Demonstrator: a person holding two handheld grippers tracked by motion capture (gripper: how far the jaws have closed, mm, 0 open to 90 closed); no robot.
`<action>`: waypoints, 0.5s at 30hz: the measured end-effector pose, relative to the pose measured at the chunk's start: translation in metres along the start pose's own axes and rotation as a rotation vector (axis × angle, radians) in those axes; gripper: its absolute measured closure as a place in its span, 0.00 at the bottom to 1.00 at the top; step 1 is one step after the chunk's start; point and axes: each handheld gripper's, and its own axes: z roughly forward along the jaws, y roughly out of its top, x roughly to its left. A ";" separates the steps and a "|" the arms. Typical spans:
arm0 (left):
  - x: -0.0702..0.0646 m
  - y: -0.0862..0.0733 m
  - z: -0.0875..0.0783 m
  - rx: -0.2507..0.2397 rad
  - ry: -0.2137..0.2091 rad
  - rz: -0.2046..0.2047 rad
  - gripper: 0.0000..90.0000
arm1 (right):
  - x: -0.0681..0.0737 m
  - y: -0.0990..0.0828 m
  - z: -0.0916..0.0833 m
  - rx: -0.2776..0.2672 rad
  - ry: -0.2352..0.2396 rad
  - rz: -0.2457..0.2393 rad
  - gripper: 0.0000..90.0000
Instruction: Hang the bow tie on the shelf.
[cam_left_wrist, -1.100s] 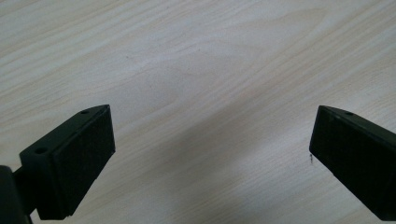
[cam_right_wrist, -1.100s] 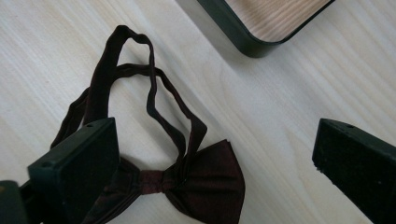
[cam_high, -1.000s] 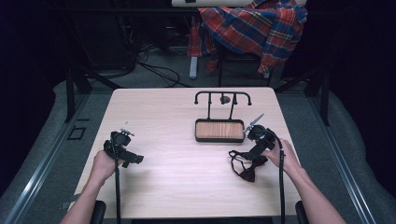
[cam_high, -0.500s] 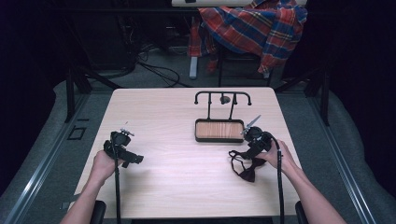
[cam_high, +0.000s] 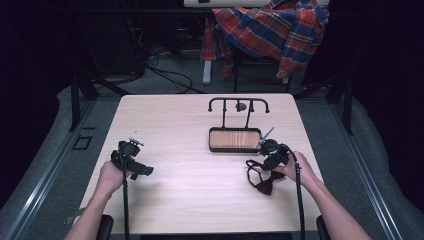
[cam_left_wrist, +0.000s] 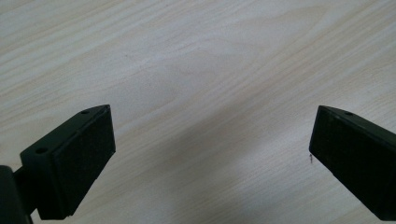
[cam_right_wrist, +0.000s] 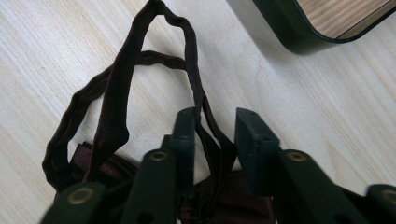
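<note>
A dark maroon bow tie (cam_high: 264, 181) with a looped strap (cam_right_wrist: 116, 107) lies on the light wooden table (cam_high: 190, 150) near its right front. My right gripper (cam_high: 265, 161) is lowered over it. In the right gripper view its jaws (cam_right_wrist: 215, 116) have just been closing. They stand a narrow gap apart with a length of strap running between them, lying against the left jaw only. My left gripper (cam_high: 135, 162) hovers over bare table at the left. Its jaws (cam_left_wrist: 212, 135) are wide open with nothing between them.
A black tray with a wood-lined floor (cam_high: 235, 149) sits just behind the right gripper, its corner (cam_right_wrist: 289, 32) close to the jaws. A black hanger rack (cam_high: 239, 102) rises behind it. A plaid shirt (cam_high: 272, 25) hangs over a chair beyond the table.
The right gripper has edged slightly left and down onto the bow tie's strap. The left hand and gripper have not moved.
</note>
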 end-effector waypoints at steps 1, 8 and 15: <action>0.000 0.000 0.000 0.000 -0.001 0.000 0.00 | 0.000 0.000 0.001 0.000 0.003 0.003 0.85; 0.000 0.000 0.000 0.000 0.000 0.002 0.00 | -0.002 -0.002 -0.002 0.018 -0.020 0.021 0.97; 0.000 0.000 0.000 0.000 -0.001 0.002 0.00 | -0.006 -0.006 -0.018 -0.048 -0.061 0.069 0.98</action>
